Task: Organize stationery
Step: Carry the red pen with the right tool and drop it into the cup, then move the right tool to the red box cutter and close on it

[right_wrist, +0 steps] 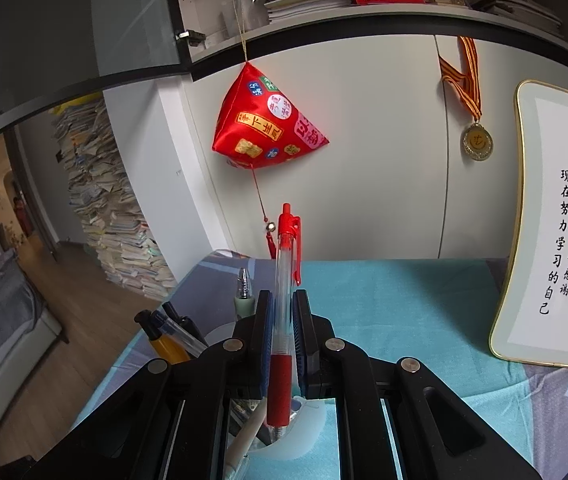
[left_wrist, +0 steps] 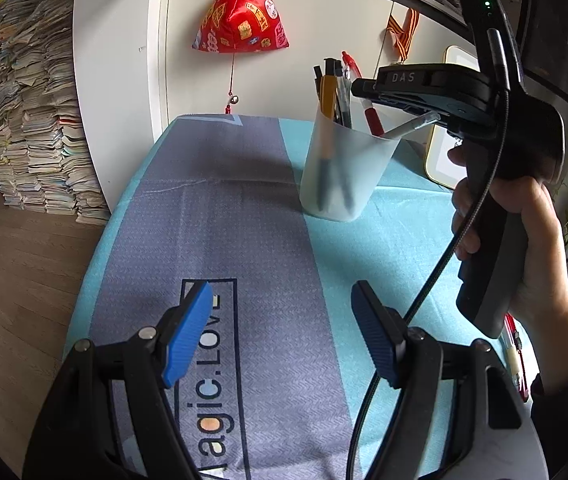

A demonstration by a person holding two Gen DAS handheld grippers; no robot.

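Blue-padded fingers (left_wrist: 188,332) of the left claw (left_wrist: 280,332) stand wide apart with nothing between them, hanging over the near end of the worktop (left_wrist: 403,248), above the grey strip of the printed cloth. Toward the far right corner stands a frosted pen cup (left_wrist: 343,168), already bristling with pens: a yellow-barrelled one, several dark ones, a white one leaning out. Right above its rim the right claw (left_wrist: 357,90), gripped by a hand (left_wrist: 523,240), reaches in from the right side with a red pen (left_wrist: 373,120) pointing tip-down into the cup.

From the right wrist, the right claw (right_wrist: 282,320) is narrowed onto the red gel pen (right_wrist: 284,300), which stands nearly upright between the pads, clip end up, tip just over the cup's white rim (right_wrist: 307,432).

Judging from this, most stationery is already stowed; the red pen only needs lowering and releasing. Something thin and red at the worktop's near right edge, half hidden by the hand, may remain.

Only the left view shows the whole cup and the free claw; only the right shows the grip itself, plus a framed calligraphy board (right_wrist: 555,232) on the far right edge.
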